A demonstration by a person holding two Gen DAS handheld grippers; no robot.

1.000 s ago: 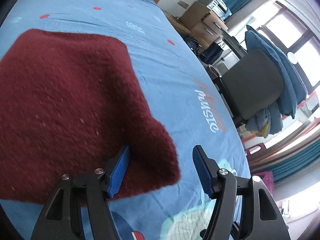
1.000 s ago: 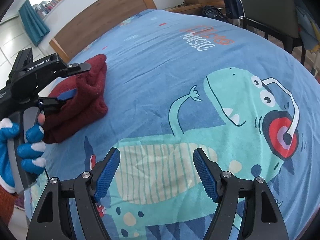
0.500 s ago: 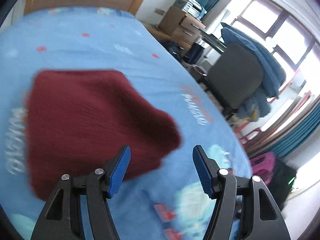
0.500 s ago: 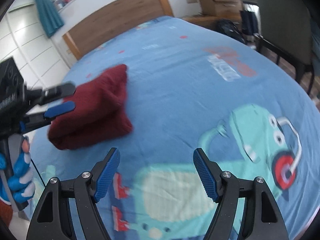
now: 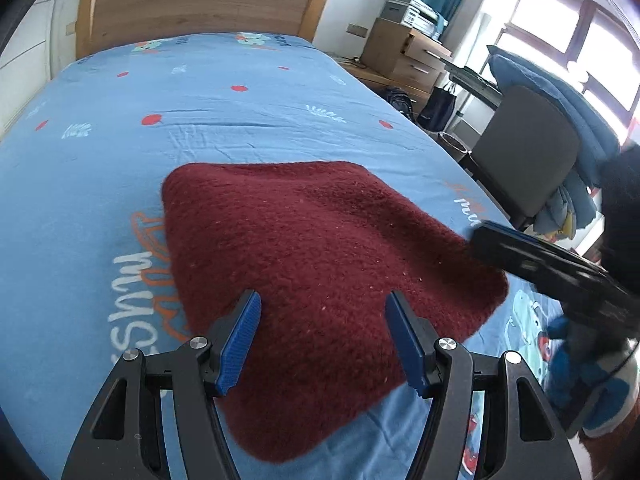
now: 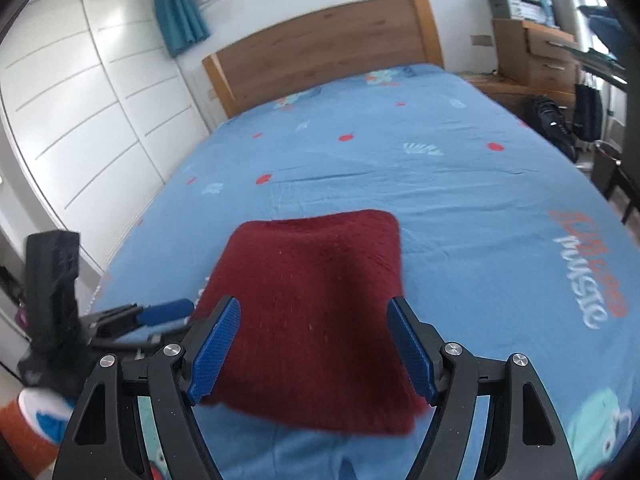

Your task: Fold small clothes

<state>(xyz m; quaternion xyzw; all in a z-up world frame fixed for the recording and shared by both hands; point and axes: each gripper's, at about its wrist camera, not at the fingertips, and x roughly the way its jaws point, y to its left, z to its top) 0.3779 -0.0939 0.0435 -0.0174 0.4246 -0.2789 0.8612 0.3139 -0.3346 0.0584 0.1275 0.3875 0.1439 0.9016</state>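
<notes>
A folded dark red fleece garment (image 5: 320, 264) lies flat on the blue printed bedsheet (image 5: 200, 112); it also shows in the right wrist view (image 6: 316, 304). My left gripper (image 5: 326, 340) is open and empty, hovering over the garment's near edge. My right gripper (image 6: 314, 348) is open and empty, also over the garment's near edge. The right gripper's body shows at the right of the left wrist view (image 5: 560, 272), beside the garment's right edge. The left gripper shows at the lower left of the right wrist view (image 6: 132, 320), beside the garment's left edge.
A wooden headboard (image 5: 200, 4) stands at the far end of the bed. A dark chair (image 5: 524, 160) draped with blue cloth, wooden drawers (image 5: 408, 56) and bags stand to the bed's right. White wardrobe doors (image 6: 80, 128) line the left side.
Both grippers swung round to face the headboard and now hover open over the garment's near edge. The garment lies as before, folded on the sheet.
</notes>
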